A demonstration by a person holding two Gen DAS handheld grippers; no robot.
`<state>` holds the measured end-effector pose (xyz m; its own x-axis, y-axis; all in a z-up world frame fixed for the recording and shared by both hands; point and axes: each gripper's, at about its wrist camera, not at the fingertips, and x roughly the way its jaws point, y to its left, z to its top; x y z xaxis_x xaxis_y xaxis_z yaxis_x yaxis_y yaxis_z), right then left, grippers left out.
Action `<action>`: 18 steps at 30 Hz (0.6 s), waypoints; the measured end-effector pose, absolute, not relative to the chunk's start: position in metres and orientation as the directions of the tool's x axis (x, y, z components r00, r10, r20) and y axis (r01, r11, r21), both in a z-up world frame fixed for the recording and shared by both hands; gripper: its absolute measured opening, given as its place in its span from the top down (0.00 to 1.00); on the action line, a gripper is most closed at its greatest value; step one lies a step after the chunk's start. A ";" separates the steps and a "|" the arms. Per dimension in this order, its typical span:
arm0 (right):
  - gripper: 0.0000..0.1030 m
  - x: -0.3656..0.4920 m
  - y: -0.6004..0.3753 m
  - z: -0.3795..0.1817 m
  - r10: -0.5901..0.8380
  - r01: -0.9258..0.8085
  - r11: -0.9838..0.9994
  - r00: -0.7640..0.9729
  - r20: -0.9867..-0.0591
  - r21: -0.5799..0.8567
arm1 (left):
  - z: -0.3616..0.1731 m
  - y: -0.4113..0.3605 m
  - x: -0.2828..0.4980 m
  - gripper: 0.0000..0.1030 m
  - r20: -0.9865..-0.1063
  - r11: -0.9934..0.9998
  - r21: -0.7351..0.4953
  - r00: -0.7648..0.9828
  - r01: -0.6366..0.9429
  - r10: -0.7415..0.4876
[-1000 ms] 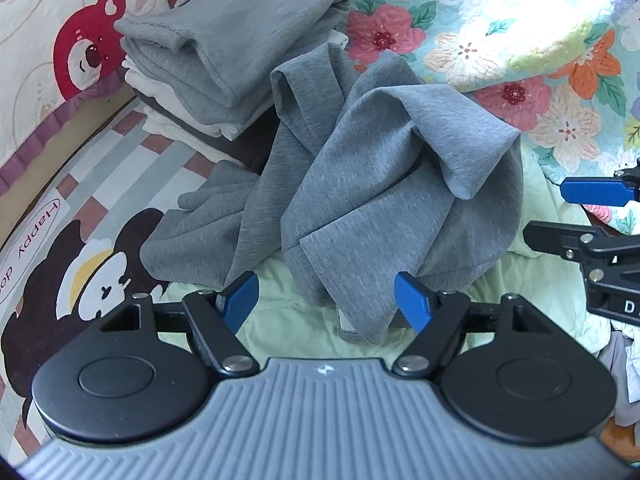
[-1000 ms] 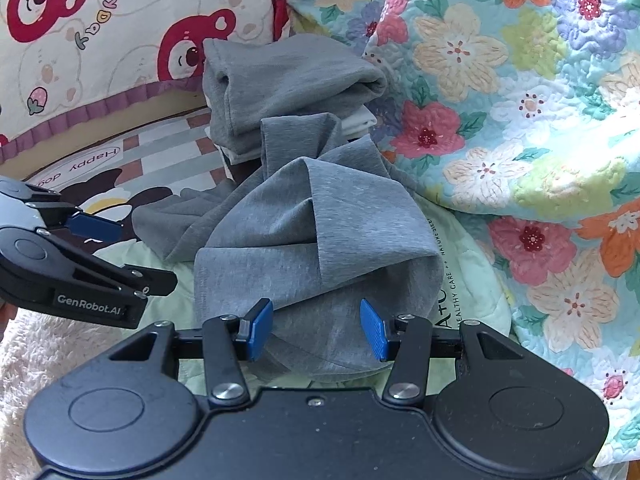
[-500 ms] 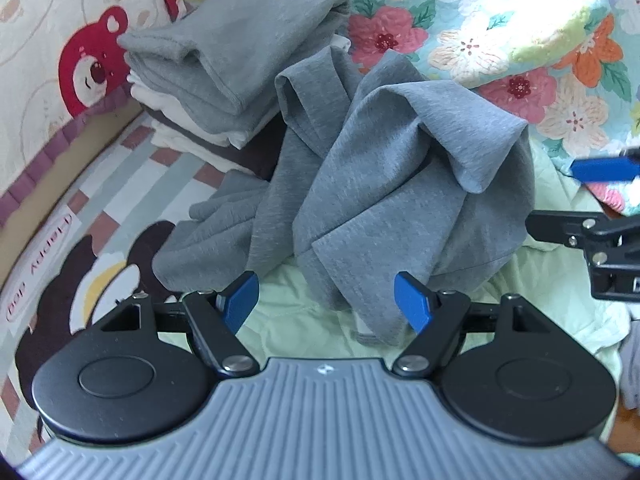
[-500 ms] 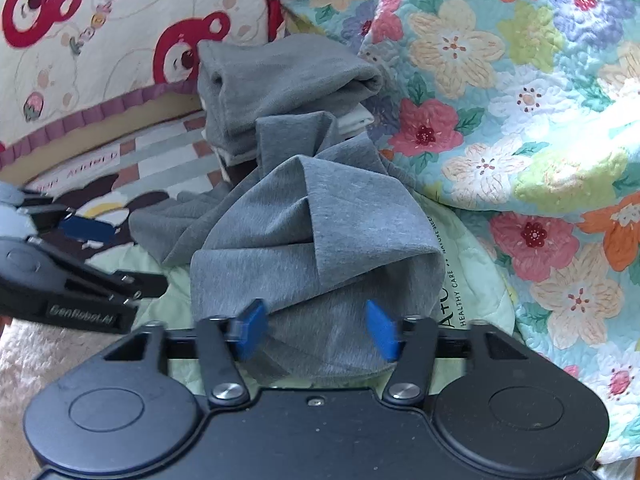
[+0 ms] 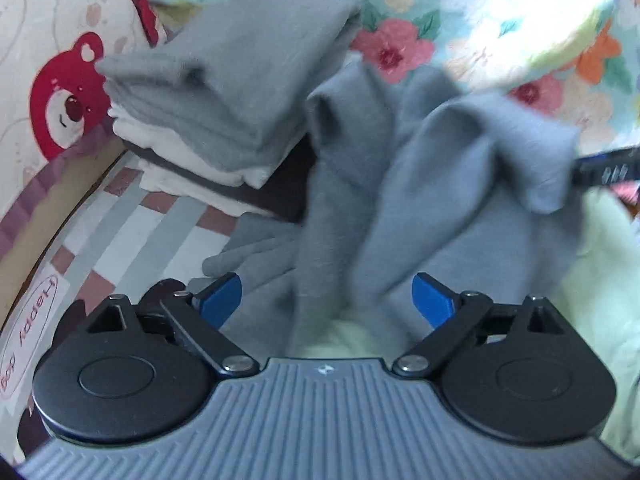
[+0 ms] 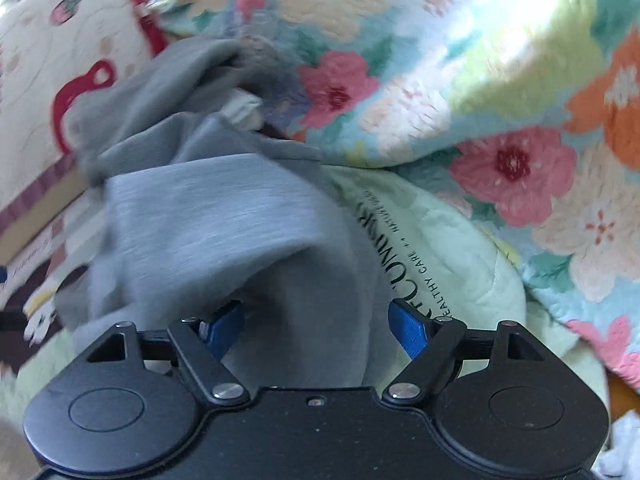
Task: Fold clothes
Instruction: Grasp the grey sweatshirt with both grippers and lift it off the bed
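Note:
A crumpled grey garment lies heaped on the bed, also in the right wrist view. My left gripper is open, its blue fingertips astride the garment's near folds. My right gripper is open with grey cloth lying between its blue pads; I cannot tell if they touch it. The right gripper's dark finger shows at the right edge of the left wrist view, beside the garment's raised corner. Both views are motion-blurred.
A stack of folded grey and white clothes stands behind the garment at the left. A floral quilt rises at the back and right. A pale green pad lies under the garment. A bear-print pillow is at the left.
Both grippers have moved forward and closer to the grey garment. The right gripper's jaws now reach around its near fold, and its finger has risen beside the garment's corner.

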<state>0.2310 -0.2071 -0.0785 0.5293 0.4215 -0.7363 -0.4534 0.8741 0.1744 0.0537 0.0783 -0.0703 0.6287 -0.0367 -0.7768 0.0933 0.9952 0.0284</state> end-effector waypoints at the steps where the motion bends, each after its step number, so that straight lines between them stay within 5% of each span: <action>1: 0.17 0.239 -0.206 -0.088 0.437 -0.437 0.873 0.504 -0.745 0.216 | -0.083 0.086 0.059 0.10 -0.783 0.995 -0.002 0.619 0.097 -0.061; 4: 0.17 0.258 -0.196 -0.124 0.557 -0.395 0.813 0.313 -0.769 0.427 | -0.119 0.103 0.078 0.10 -0.824 0.992 -0.111 0.552 0.058 -0.125; 7: 0.15 0.241 -0.179 -0.141 0.592 -0.358 0.802 0.370 -0.716 0.478 | -0.141 0.107 0.089 0.10 -0.846 0.990 -0.132 0.515 0.042 -0.135; 12: 0.57 0.213 -0.168 -0.162 0.622 -0.270 0.774 0.494 -0.608 0.572 | -0.154 0.105 0.082 0.10 -0.756 0.993 0.114 0.651 0.039 0.061; 14: 0.64 0.206 -0.160 -0.163 0.589 -0.297 0.804 0.521 -0.617 0.516 | -0.160 0.112 0.081 0.10 -0.716 0.989 0.145 0.692 0.021 0.090; 17: 0.64 0.200 -0.148 -0.166 0.546 -0.374 0.838 0.533 -0.647 0.398 | -0.175 0.136 0.090 0.05 -0.738 0.997 -0.039 0.675 -0.064 0.015; 18: 0.55 0.204 -0.146 -0.171 0.551 -0.390 0.832 0.502 -0.667 0.394 | -0.181 0.145 0.094 0.05 -0.752 0.985 -0.142 0.658 -0.100 -0.042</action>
<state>0.2035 -0.1456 -0.1708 0.5016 0.5509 -0.6670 -0.3896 0.8323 0.3944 0.0940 0.1455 -0.1815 0.6576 -0.0418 -0.7522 -0.1004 0.9847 -0.1425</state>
